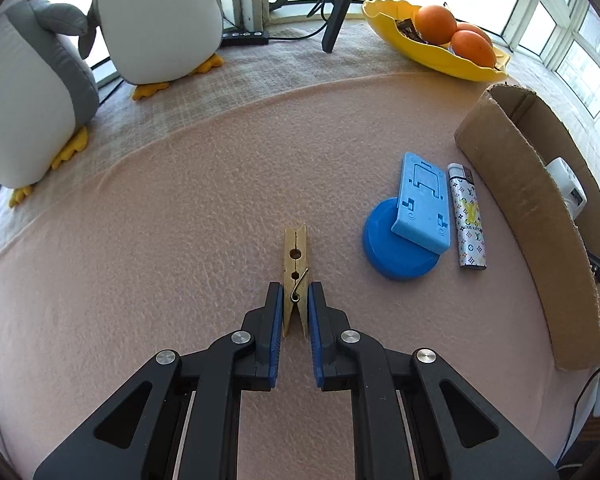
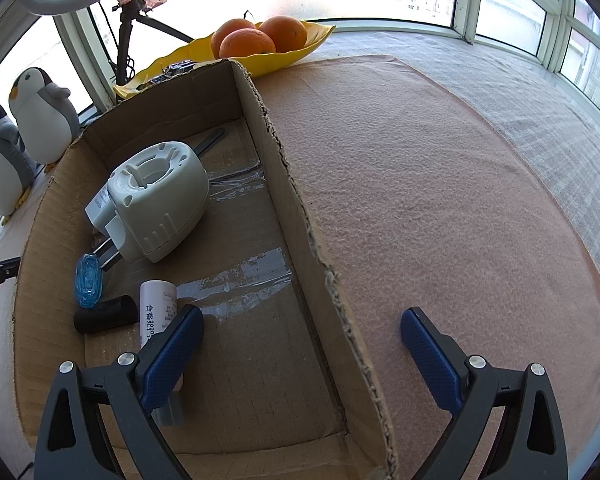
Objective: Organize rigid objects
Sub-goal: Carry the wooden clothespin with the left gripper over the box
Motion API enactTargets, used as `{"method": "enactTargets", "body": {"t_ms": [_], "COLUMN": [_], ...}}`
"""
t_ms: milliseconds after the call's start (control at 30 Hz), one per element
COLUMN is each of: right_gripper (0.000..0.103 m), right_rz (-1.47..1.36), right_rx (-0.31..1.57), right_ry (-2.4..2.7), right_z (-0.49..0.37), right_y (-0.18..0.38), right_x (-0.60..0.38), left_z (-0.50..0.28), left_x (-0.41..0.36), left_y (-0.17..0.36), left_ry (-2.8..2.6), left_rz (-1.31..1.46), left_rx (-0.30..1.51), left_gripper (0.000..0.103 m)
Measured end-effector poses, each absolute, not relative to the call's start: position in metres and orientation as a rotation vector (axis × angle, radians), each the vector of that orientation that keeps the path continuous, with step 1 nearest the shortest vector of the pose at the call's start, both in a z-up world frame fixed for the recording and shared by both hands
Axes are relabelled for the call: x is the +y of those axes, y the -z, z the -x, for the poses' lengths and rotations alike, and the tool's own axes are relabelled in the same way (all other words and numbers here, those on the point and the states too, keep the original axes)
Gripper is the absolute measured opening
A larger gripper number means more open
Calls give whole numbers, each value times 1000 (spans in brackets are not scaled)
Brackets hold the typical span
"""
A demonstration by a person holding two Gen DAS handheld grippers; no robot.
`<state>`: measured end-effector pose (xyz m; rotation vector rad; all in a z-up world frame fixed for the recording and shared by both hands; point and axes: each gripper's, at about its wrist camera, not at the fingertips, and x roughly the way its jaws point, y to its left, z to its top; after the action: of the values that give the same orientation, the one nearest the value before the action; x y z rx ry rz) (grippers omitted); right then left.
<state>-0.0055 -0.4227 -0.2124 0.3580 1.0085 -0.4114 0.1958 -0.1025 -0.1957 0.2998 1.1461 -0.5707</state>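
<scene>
A: Clothespin [image 1: 295,276] on the pink felt surface [image 1: 180,220], lying lengthwise between the pads of the left gripper [image 1: 294,294]. Jaws narrow, flanking the peg's tail end; firm contact or a hair's gap, cannot tell.

B: Lifted?

A: Seemingly not. Looks flat on the felt.

B: Right gripper [image 2: 302,334]?

A: Spread wide, holding nothing. Poised over the right wall of the cardboard box [image 2: 300,208], one finger inside the box, one outside above the felt.

B: Already boxed?

A: White plug-in device [image 2: 156,204], blue oval piece [image 2: 87,280], black cylinder [image 2: 106,314], white labelled tube [image 2: 156,312], plus a dark flat strip [image 2: 210,140] at the far end. Probably the sorted share.

B: Outstanding?

A: Clothespin, then a cluster just left of the box: blue stand [image 1: 422,200] propped on a blue round lid [image 1: 396,248], patterned lighter [image 1: 468,224] just beside them. Four items loose; judged roughly half done.

B: Background?

A: Yellow dish [image 1: 452,60] with oranges [image 1: 436,19], two plush penguins [image 1: 156,20] near the window. Likely not part of the job.
</scene>
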Motion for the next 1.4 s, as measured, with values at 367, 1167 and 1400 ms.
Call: {"method": "enactTargets", "body": {"t_ms": [367,1167,1400], "right_gripper": [97,97,97], "right_rz": [-354,-351,-351], "right_rx": [1006,1008,1010], "right_ry": [403,401,401], "right_z": [6,6,7], "right_y": [211,211,212], "right_x": [-421,-419,-419], "left_z": [-146,-71,-62], "left_x": [-92,-217,-241], "left_y": [195,129,135], "left_ry": [554,878,907], "left_rz": [-141,-282,-321], "left_rx": [1157,1024,1042], "left_gripper": [11,11,11]}}
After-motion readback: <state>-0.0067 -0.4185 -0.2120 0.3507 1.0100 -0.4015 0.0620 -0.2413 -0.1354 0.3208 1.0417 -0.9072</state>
